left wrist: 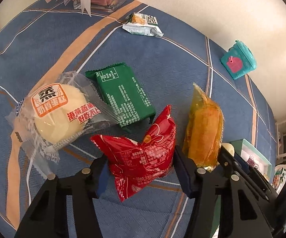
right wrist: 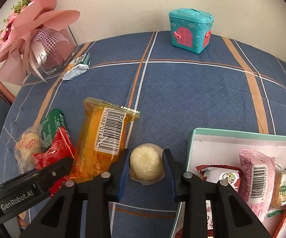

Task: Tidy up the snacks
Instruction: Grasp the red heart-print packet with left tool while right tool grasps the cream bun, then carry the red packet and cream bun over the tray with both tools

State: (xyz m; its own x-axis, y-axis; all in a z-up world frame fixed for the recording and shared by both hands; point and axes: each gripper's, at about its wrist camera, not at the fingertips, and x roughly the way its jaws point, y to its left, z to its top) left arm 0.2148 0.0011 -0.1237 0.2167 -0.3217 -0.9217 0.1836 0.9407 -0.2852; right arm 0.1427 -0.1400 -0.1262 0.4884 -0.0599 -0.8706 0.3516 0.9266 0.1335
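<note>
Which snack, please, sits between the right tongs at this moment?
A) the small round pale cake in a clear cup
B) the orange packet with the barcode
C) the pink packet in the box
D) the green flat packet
A: in the right wrist view, the right tongs close on either side of the small round pale cake, while the orange packet lies just beside them on the blue cloth.

This looks like a room in a home. A blue woven tablecloth with orange and white stripes [right wrist: 182, 91] covers a table set against a plain cream wall [right wrist: 123, 4]. On it stand a pink paper-wrapped bouquet in a clear glass vase [right wrist: 49, 45] and a teal plastic toy house with pink shutters [right wrist: 190, 31]. At the left view's edge, possibly a window, too warped to confirm.
</note>
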